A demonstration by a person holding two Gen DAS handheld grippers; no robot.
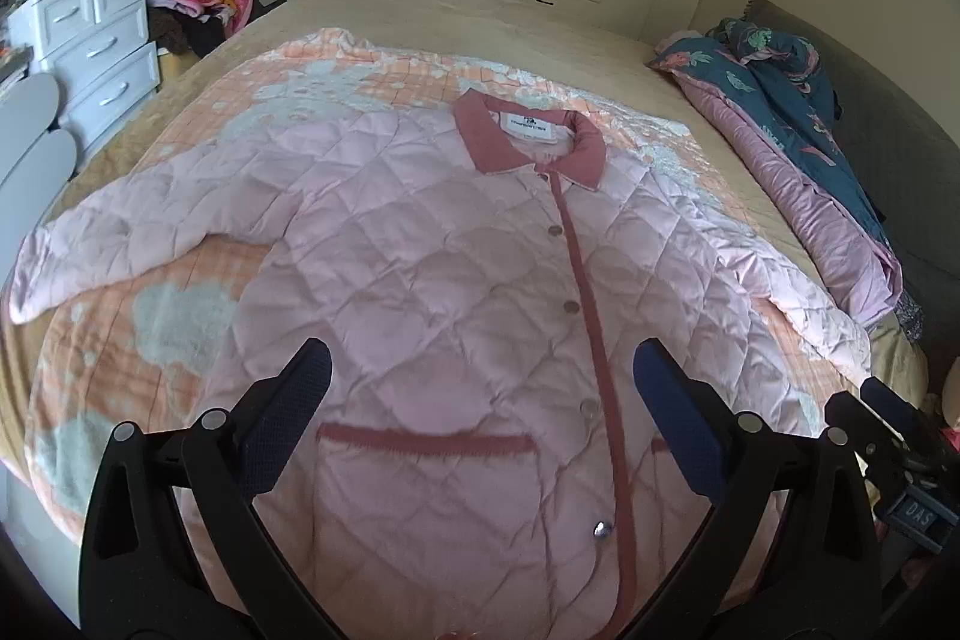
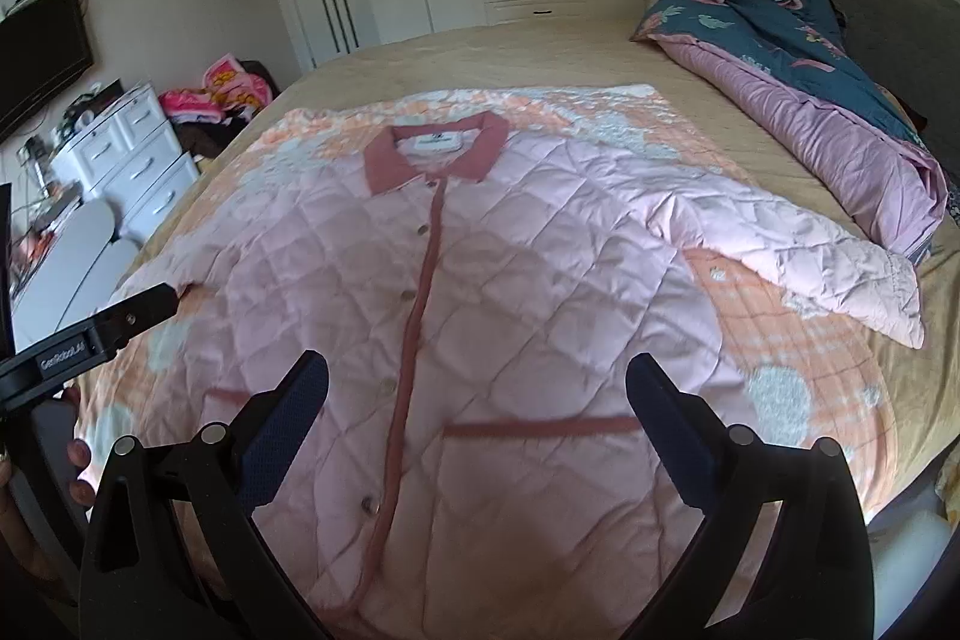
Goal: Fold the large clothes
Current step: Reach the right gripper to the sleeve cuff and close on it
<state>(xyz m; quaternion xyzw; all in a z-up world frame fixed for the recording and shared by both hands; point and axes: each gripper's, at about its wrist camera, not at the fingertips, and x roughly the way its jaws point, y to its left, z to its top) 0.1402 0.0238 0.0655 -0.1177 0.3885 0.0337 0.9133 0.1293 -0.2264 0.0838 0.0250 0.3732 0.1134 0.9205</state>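
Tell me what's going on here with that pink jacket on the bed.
A person holds a two-finger gripper in each hand above a pink quilted jacket spread flat, front up and buttoned, on a peach blanket on the bed. Both sleeves lie out to the sides. The left gripper and right gripper are open and hover over the lower front, touching nothing. No fold has been made yet.

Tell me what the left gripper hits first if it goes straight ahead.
Probably the pink quilted jacket, around its buttoned front; the open left gripper points down at it. Depth is unclear.
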